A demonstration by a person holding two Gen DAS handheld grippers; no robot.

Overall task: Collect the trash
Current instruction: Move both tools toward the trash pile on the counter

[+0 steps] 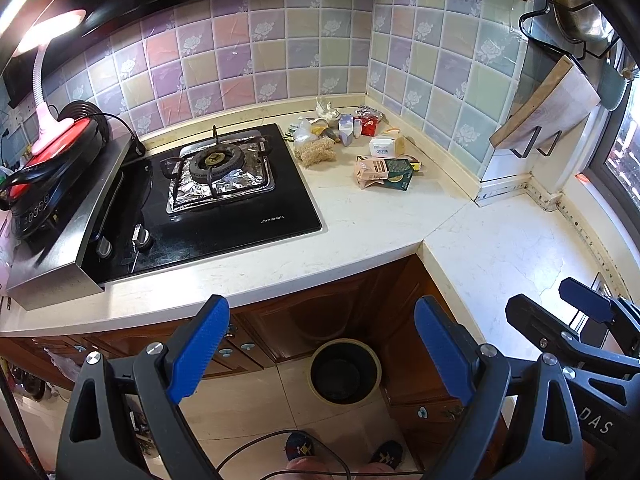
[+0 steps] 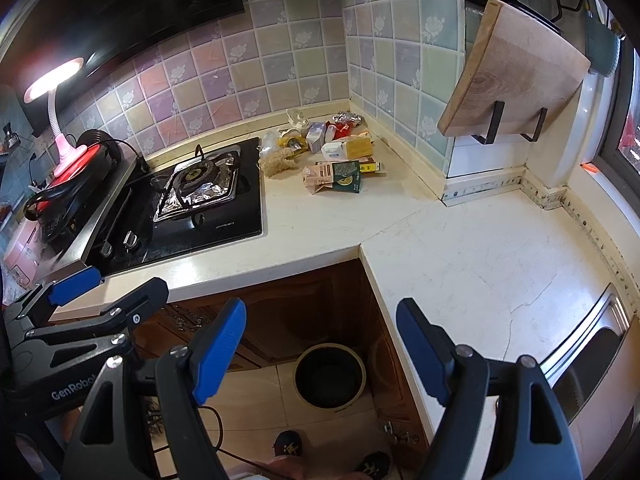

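Both tools hang over the floor in front of an L-shaped table (image 1: 360, 224), neither holding anything. The left tool (image 1: 320, 352) has its blue fingers (image 1: 200, 352) spread wide apart, and the right tool (image 2: 320, 354) is spread just as wide.

The trash (image 1: 352, 144) lies in a loose heap in the far corner of the table, against the tiled wall and just right of the gas stove (image 1: 216, 184). In it are a flattened green-and-tan carton (image 1: 384, 172) nearest the front, a white-and-yellow box (image 1: 386, 146) behind it, a crumpled foil wrapper (image 1: 368, 114) at the wall, and a tan fibrous clump (image 1: 314, 152) touching the stove's edge; the smaller pieces are too blurred to name, though one may be a small milk carton.

On the floor in the inner corner of the cabinets stands a round bin (image 1: 345, 372), dark inside and apparently empty, seen between the fingers in both views.

Only the right wrist view shows a steel sink (image 2: 592, 360) at the right end of the table. The left wrist view shows more of the stove's left side, where a pink lamp (image 1: 48, 80) stands on a red-topped cooker (image 1: 52, 168). A wooden cutting board (image 2: 516, 72) leans in a wall rack, larger in the right view. Each view catches the other tool at its edge.
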